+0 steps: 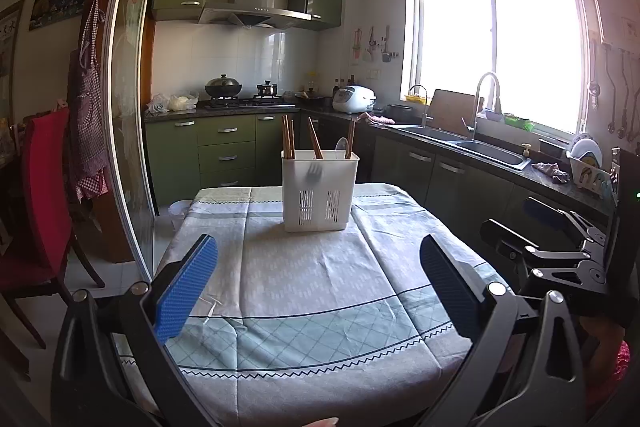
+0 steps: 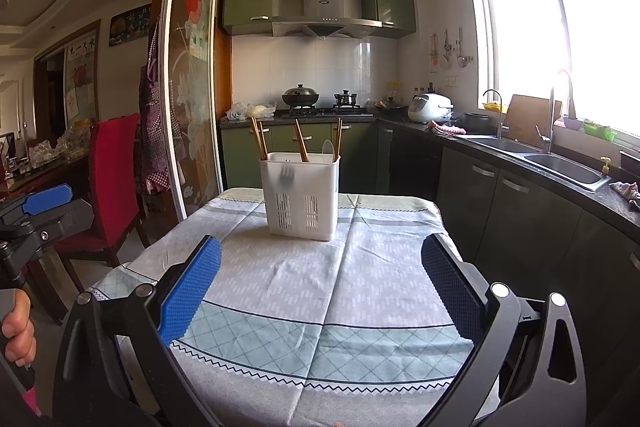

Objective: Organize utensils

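A white slotted utensil holder (image 1: 319,189) (image 2: 301,195) stands upright near the far end of the table. Several brown chopsticks (image 1: 288,137) (image 2: 258,139) and a pale spoon (image 1: 341,145) (image 2: 327,149) stick out of it. A fork shows dimly through its front wall. My left gripper (image 1: 320,279) is open, low over the near half of the table, with nothing between its blue pads (image 1: 188,287). My right gripper (image 2: 320,283) is open too and holds nothing. In the left wrist view, the right gripper (image 1: 560,239) shows at the right edge.
The table wears a grey and green patterned cloth (image 1: 312,287) (image 2: 320,287). A red chair (image 1: 44,187) (image 2: 114,183) stands to the left by a glass sliding door (image 2: 188,87). A counter with a sink (image 1: 472,147) (image 2: 560,163) runs along the right. A hand (image 2: 18,331) grips the left tool.
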Motion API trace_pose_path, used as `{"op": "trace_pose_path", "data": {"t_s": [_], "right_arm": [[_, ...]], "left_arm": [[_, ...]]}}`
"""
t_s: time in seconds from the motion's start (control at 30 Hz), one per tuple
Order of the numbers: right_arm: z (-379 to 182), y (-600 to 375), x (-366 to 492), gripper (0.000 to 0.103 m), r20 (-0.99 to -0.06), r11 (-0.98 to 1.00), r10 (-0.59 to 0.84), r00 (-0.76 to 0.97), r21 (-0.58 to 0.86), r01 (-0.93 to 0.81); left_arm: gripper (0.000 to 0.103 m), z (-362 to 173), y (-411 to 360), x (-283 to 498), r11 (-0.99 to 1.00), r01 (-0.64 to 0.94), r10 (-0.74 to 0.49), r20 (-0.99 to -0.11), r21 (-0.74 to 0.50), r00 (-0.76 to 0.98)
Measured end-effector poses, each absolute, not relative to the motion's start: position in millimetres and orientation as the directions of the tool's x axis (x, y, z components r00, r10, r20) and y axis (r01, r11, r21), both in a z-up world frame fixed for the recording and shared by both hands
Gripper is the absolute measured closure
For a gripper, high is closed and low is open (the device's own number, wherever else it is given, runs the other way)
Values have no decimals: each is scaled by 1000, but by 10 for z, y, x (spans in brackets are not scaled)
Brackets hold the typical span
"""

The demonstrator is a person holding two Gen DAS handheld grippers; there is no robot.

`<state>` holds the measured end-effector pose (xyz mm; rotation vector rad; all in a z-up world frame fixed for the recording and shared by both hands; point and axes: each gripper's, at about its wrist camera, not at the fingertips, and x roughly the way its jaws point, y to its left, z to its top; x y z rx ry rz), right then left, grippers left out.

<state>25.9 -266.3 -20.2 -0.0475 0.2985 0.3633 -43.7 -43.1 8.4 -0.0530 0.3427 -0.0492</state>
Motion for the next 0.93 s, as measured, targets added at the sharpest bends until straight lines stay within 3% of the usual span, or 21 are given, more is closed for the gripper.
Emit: {"op": "trace_pose_path", "data": {"t_s": [0.57,0.93], "right_arm": [[-237,-2676,298,4,-303,934,343,889,12,-356],[-318,-2695,410,4,-331,938,335,882,31,-345]], "left_arm": [[7,71,-493,-433,999,22,-29,-311,-27,950],[7,8,-373,-240,998,4,-26,-369,-60,929]]}}
